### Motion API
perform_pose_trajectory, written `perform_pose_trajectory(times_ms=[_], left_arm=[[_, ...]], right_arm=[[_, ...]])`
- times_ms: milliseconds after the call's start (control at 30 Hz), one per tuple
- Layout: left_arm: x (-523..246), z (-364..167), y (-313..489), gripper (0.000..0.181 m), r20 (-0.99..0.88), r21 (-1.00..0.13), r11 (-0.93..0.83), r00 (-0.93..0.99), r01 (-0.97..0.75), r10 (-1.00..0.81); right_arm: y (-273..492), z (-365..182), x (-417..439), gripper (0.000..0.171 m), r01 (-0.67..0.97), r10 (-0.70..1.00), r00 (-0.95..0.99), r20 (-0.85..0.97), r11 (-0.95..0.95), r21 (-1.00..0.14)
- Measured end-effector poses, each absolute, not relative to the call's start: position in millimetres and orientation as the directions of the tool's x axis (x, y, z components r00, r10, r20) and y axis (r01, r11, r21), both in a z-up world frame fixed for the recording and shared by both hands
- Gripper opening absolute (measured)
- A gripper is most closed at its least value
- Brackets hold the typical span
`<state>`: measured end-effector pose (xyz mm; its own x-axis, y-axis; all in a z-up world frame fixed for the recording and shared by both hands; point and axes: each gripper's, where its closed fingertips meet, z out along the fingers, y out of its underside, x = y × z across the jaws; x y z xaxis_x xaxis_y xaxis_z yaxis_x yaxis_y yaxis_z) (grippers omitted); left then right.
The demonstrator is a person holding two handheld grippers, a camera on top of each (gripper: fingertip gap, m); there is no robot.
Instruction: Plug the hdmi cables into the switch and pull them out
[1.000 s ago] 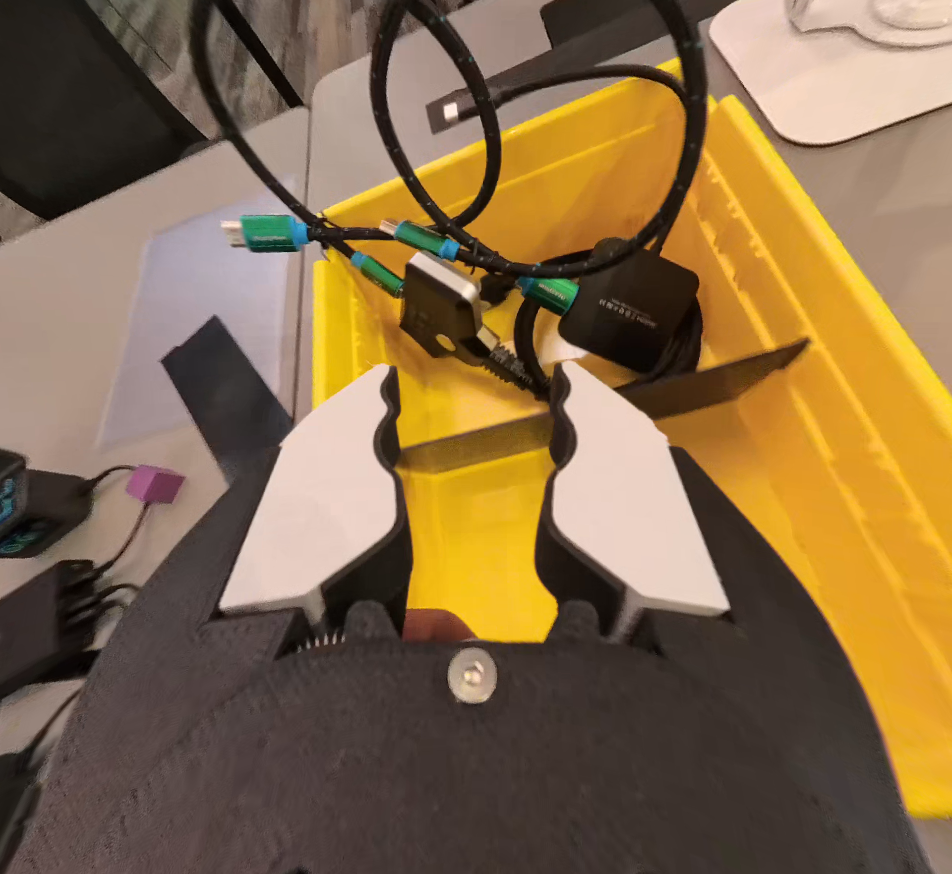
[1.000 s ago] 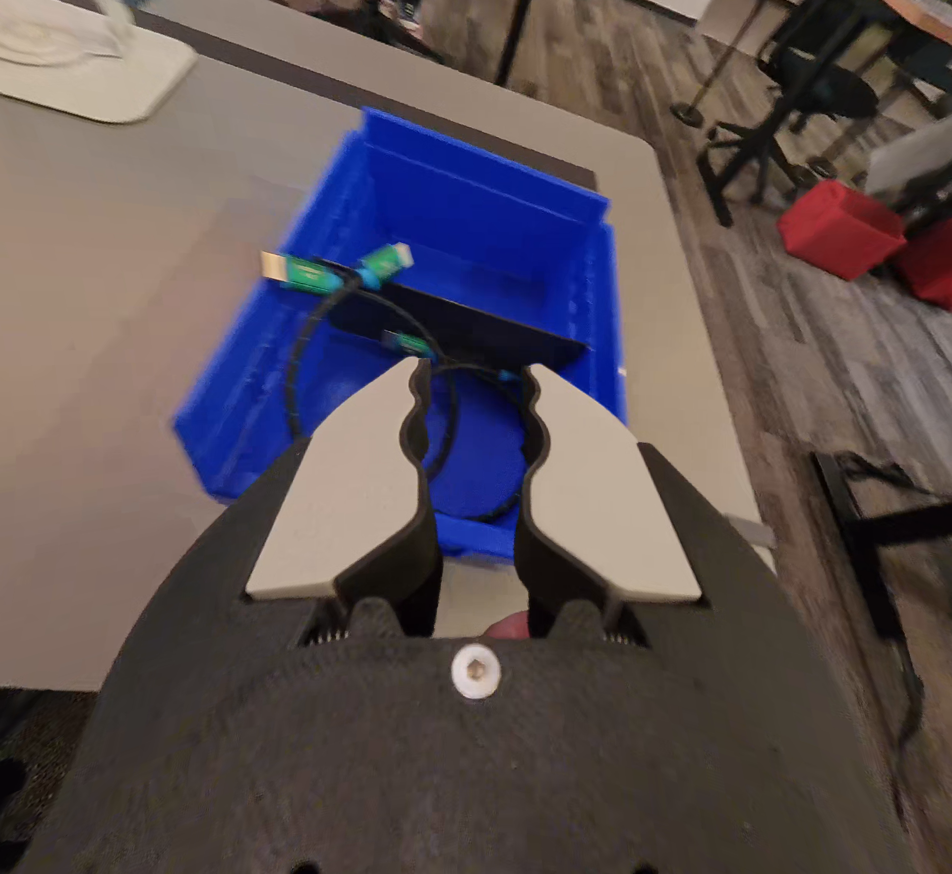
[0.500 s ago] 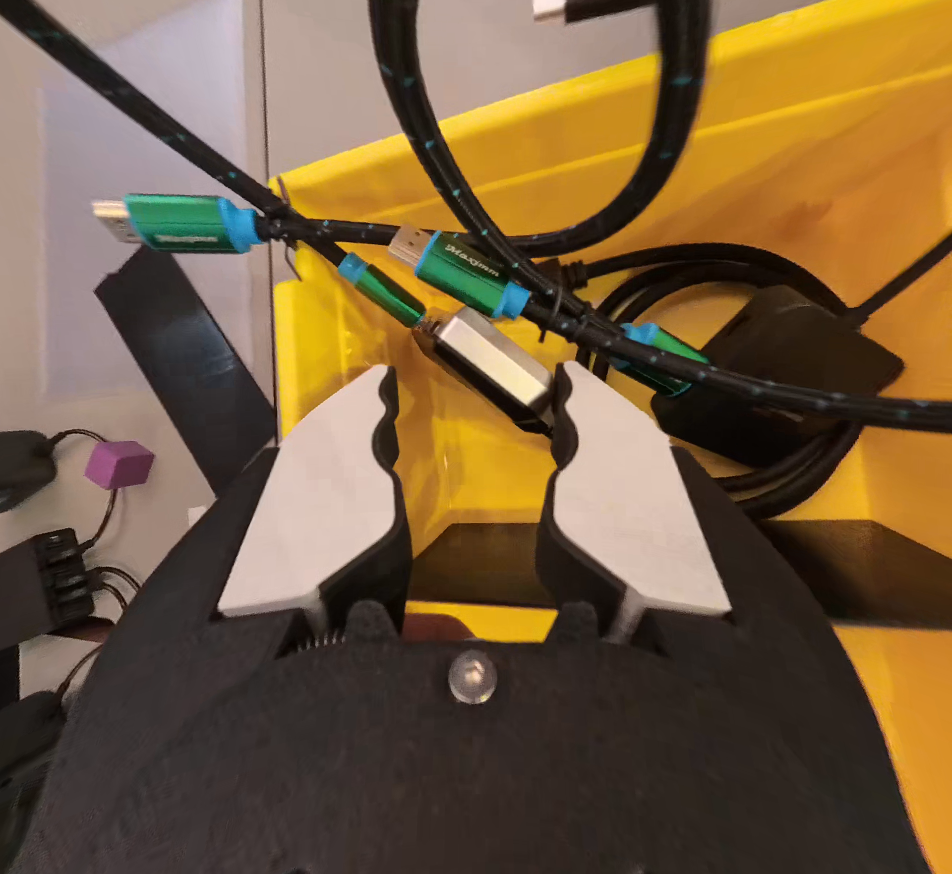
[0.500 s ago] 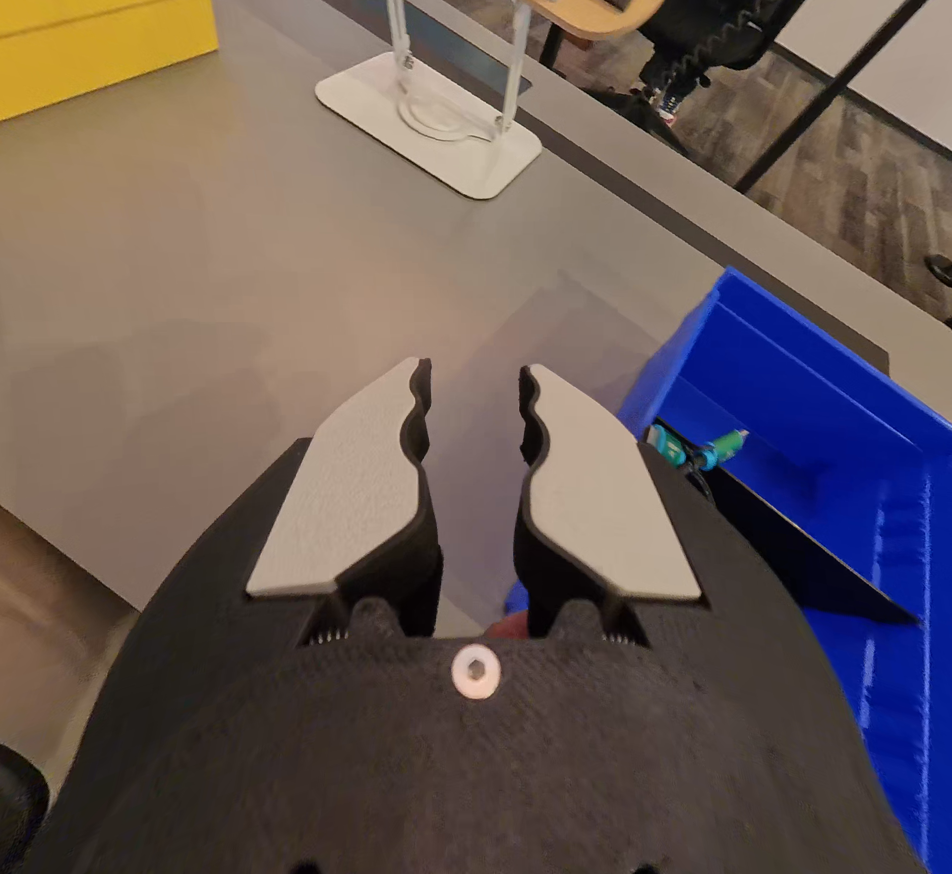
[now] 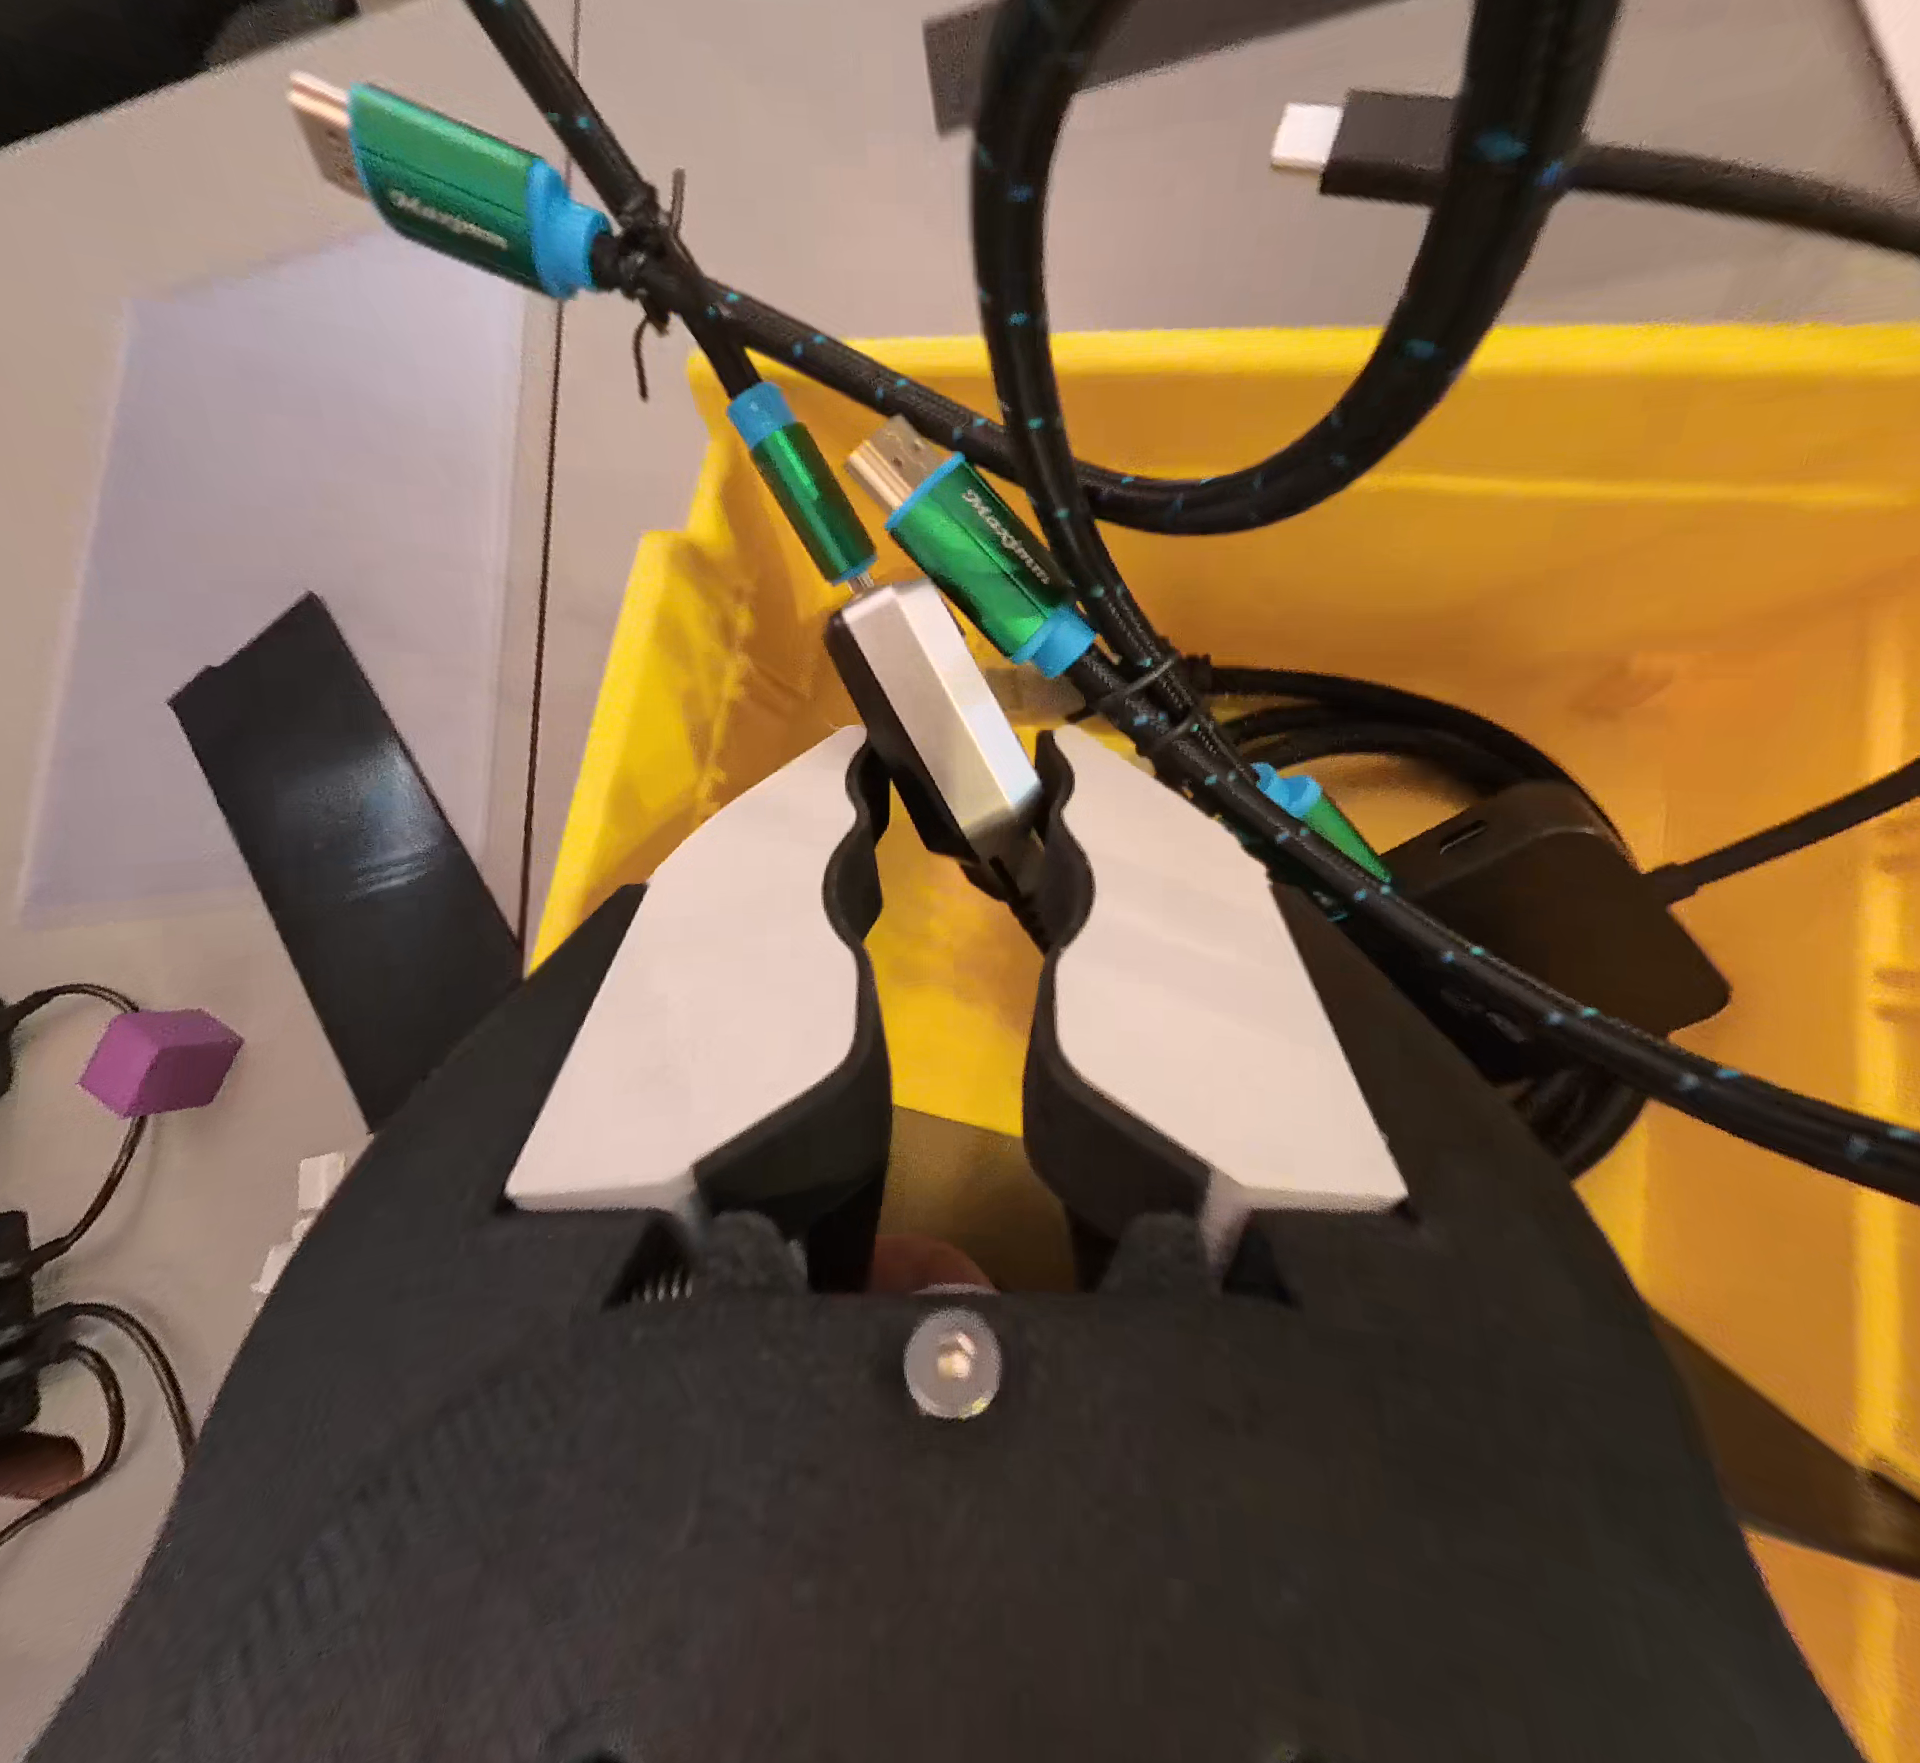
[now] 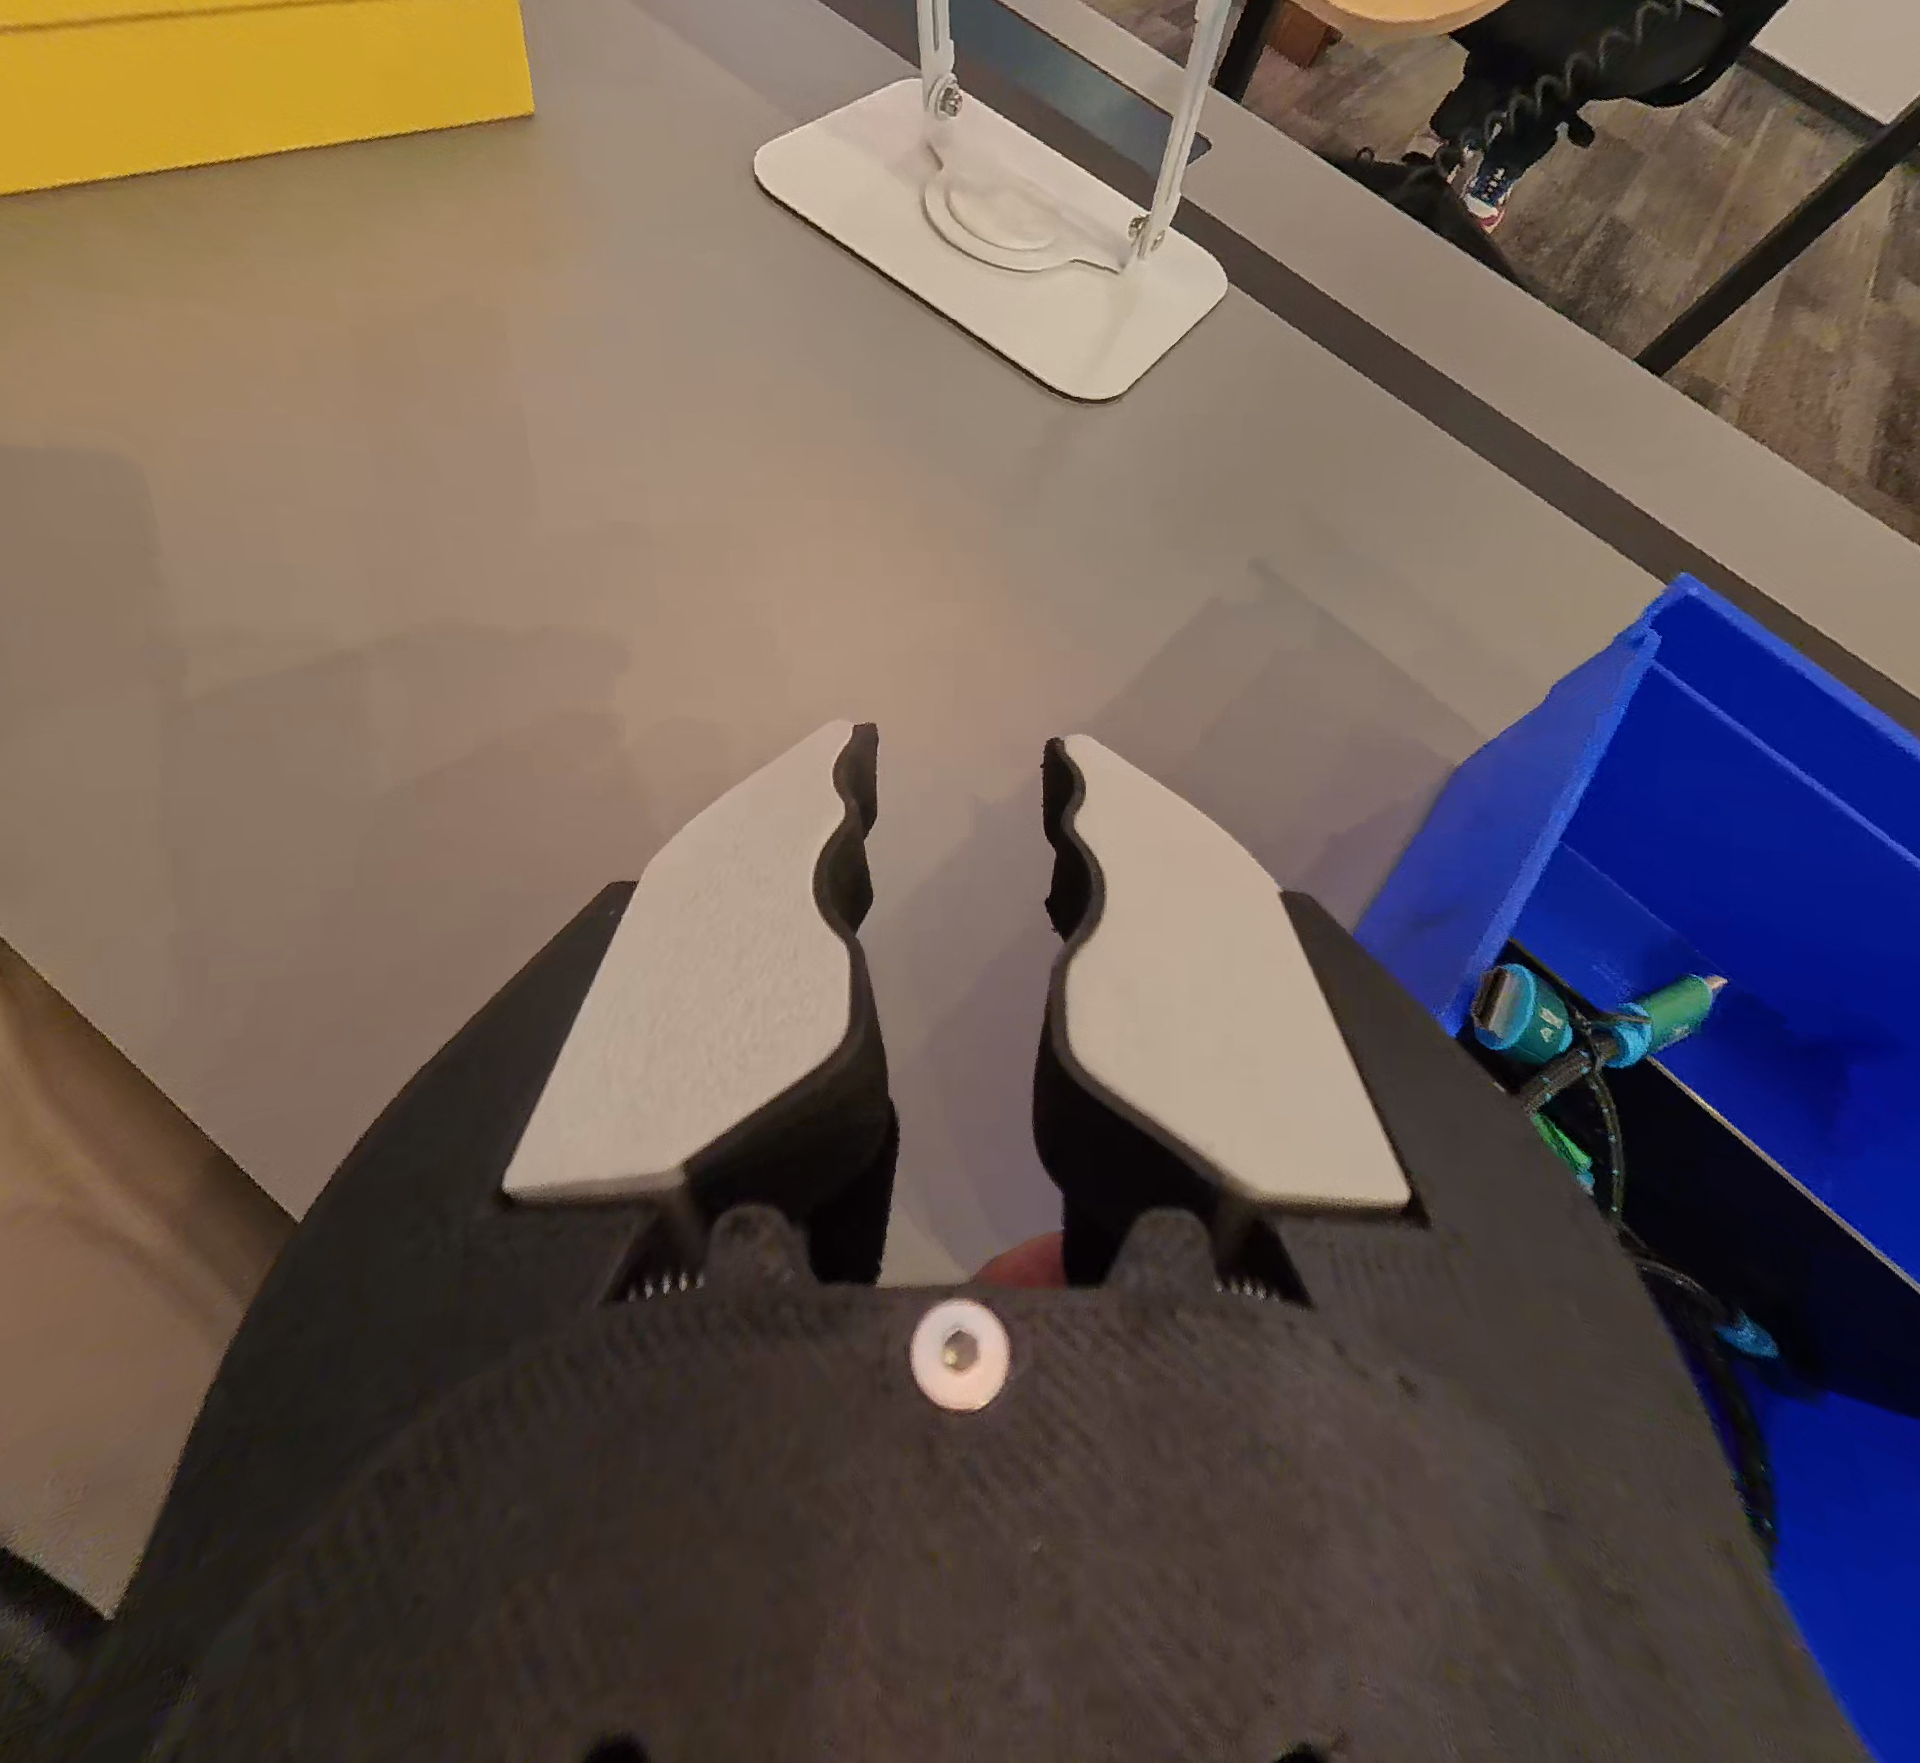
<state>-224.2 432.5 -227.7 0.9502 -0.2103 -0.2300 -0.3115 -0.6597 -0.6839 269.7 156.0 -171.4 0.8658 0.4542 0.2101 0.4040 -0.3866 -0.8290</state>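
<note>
left gripper [image 5: 956,778] jaws clamp silver switch [image 5: 935,716]; right gripper [image 6: 961,757] jaws apart, empty.

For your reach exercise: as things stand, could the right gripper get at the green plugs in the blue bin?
Probably yes. The right gripper is open and empty over bare table; the green plugs lie uncovered in the blue bin just beside it.

White lettering on two green plugs [image 5: 447,186] — wording left out
</note>
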Motion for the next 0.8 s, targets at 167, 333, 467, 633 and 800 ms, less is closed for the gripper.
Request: perform_pose_trajectory(times_ms=[167,333,467,633,800], left_arm=[[-222,-205,430,0.026,-0.209,-0.76,-0.582,0.957,-0.289,-0.202],[-228,-176,429,0.025,-0.173,-0.832,-0.503,0.971,-0.233,-0.164],[-229,-153,427,0.024,-0.152,-0.873,-0.44,0.975,-0.208,-0.16],[-229,-135,424,0.024,-0.128,-0.903,-0.386,0.975,-0.191,-0.182],[-239,-116,421,0.024,-0.12,-0.927,-0.332,0.977,-0.174,-0.178]], right_arm=[[158,-171,265,0.029,0.405,0.469,0.86,0.202,-0.384,-0.83],[160,-168,257,0.029,0.412,0.487,0.849,0.203,-0.373,-0.831],[161,-168,249,0.029,0.421,0.506,0.838,0.202,-0.367,-0.829],[163,-167,240,0.028,0.425,0.528,0.826,0.196,-0.356,-0.832],[164,-166,236,0.028,0.426,0.539,0.82,0.192,-0.35,-0.834]])
